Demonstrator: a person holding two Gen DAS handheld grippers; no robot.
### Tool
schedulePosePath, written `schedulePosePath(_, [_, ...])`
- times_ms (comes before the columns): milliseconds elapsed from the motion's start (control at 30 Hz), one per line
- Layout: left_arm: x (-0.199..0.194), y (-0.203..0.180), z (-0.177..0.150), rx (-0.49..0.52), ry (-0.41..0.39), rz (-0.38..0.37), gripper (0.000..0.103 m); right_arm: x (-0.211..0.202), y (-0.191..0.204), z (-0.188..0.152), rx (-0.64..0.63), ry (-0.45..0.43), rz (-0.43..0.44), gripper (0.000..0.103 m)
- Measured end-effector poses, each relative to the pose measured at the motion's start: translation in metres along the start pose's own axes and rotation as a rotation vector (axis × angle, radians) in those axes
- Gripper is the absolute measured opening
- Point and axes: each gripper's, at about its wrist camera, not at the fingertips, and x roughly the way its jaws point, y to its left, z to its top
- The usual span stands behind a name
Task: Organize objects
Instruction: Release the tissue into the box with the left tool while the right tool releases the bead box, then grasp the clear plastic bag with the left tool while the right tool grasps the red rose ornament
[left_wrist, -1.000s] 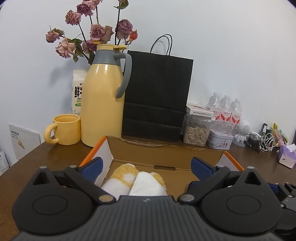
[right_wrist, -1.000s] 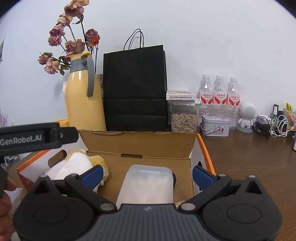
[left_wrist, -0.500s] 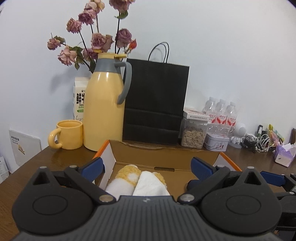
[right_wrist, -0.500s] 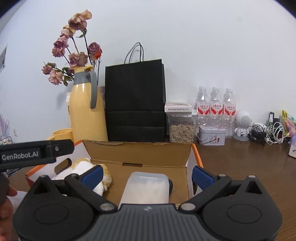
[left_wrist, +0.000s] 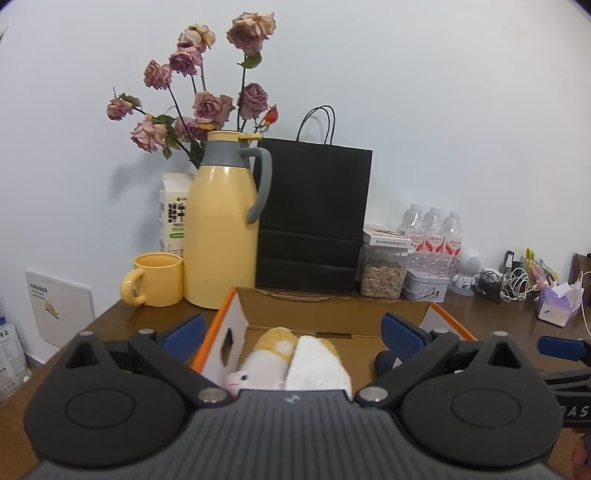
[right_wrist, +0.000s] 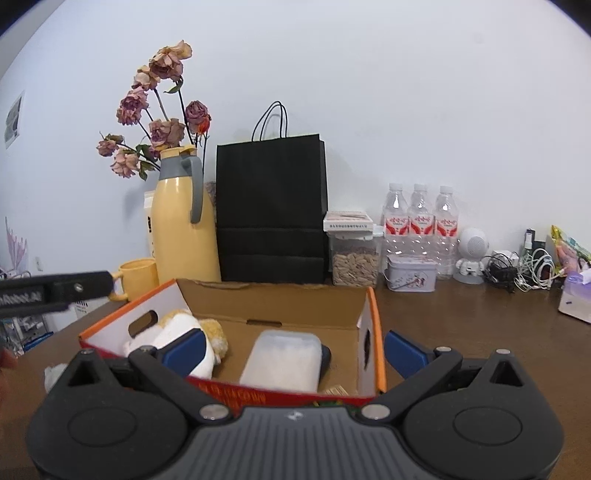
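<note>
Right wrist view shows your right gripper (right_wrist: 293, 349) fingers wide and empty above the box (right_wrist: 273, 306), so packing seems finished; next, withdraw both grippers.

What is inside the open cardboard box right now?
The cardboard box holds a yellow-and-white plush toy on its left and a frosted plastic container beside it. A dark object behind the container is mostly hidden; the near floor is covered.
</note>
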Motion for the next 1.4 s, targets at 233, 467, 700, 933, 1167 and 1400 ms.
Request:
schedulePosePath(233, [-0.022,0.021,-0.002,0.009,0.015,0.033,0.103,-0.023,-0.011,-0.016,-0.015,0.064,-0.018,0.103])
schedulePosePath(467, [-0.037,0.041,-0.014,0.028,0.065,0.063,0.103,-0.037,-0.025,-0.045,-0.028,0.163,-0.036,0.103])
schedulePosePath(700, [-0.047,0.057,-0.031,0.033,0.129,0.08,0.103,-0.035,-0.025,-0.074,-0.036,0.261,0.01,0.103])
schedulePosePath(933, [-0.057,0.067,-0.037,0.026,0.147,0.095,0.103,-0.013,-0.015,-0.075,-0.052,0.304,0.039,0.103])
schedulePosePath(1167, [-0.065,0.076,-0.041,0.015,0.155,0.11,0.103,-0.006,-0.013,-0.068,-0.052,0.271,0.06,0.096])
schedulePosePath(1400, [-0.066,0.078,-0.041,0.015,0.156,0.103,0.103,0.006,-0.006,-0.064,-0.075,0.272,0.103,0.068])
